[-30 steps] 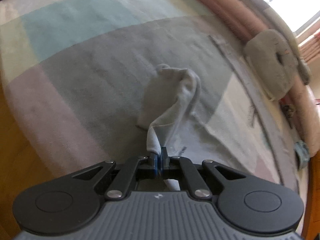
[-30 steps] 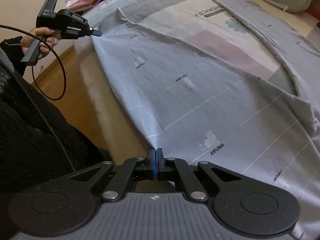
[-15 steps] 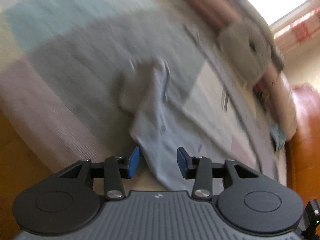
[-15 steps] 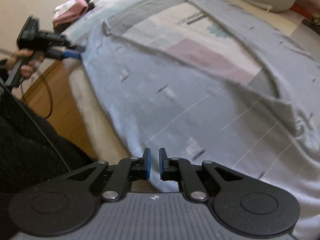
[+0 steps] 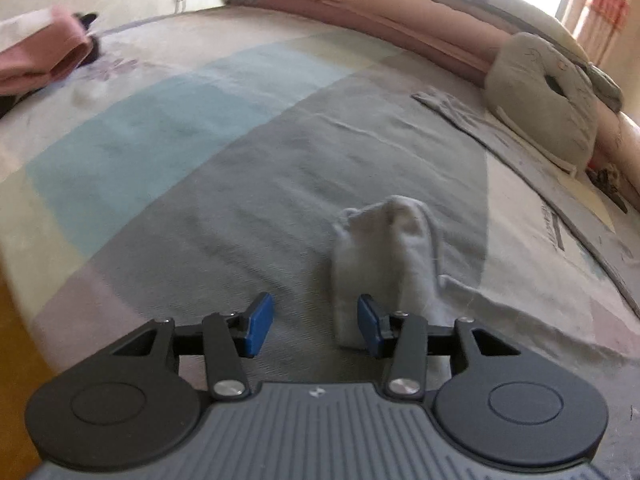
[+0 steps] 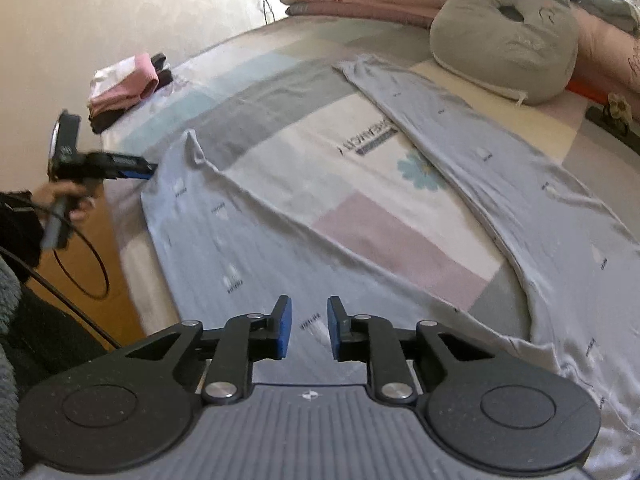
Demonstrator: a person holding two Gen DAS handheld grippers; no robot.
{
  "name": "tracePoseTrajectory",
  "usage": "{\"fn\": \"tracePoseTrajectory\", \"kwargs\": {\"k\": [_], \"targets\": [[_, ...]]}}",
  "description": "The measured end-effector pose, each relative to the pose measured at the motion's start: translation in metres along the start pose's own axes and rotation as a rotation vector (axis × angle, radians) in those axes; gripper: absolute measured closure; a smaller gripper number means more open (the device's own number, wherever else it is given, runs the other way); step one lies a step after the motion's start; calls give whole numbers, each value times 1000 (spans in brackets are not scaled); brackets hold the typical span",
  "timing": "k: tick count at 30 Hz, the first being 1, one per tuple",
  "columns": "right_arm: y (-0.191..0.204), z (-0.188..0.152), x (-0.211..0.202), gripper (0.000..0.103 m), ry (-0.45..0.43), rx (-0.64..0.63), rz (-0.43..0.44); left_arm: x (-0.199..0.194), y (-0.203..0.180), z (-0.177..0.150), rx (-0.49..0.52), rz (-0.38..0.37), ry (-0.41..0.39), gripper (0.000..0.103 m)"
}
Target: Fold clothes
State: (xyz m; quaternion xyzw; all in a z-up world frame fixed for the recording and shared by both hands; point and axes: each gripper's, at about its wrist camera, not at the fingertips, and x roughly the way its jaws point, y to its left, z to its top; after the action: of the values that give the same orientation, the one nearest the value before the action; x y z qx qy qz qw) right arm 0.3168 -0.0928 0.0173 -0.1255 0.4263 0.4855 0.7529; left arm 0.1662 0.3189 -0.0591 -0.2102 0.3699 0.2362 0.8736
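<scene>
Sunlit bedding fills both views: the bed wears a sheet of pale colour blocks, with a wall behind. At its far left corner I see a stack of folded clothes, pink on top. Just beside the left edge, my left tongs are spread and empty, the cuff of the grey-blue trousers bunched up against the right pad. From the right wrist view those trousers lie spread across the bed, one leg running along the near edge, the other toward the far right. My right tongs hang parted over the near leg, gripping nothing. A grey cushion sits at the far right by rolled pink quilts.
</scene>
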Motion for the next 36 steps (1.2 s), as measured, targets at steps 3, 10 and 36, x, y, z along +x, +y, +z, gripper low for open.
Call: {"fn": "tracePoseTrajectory", "kwargs": {"k": [3, 10, 36], "targets": [[-1, -2, 2, 75, -11, 31, -6, 0, -10, -1, -5, -44, 5, 58], [-3, -8, 6, 75, -31, 68, -16, 7, -51, -5, 154, 15, -5, 61], [-8, -2, 16, 71, -68, 71, -4, -40, 21, 14, -40, 213, -41, 76]]}}
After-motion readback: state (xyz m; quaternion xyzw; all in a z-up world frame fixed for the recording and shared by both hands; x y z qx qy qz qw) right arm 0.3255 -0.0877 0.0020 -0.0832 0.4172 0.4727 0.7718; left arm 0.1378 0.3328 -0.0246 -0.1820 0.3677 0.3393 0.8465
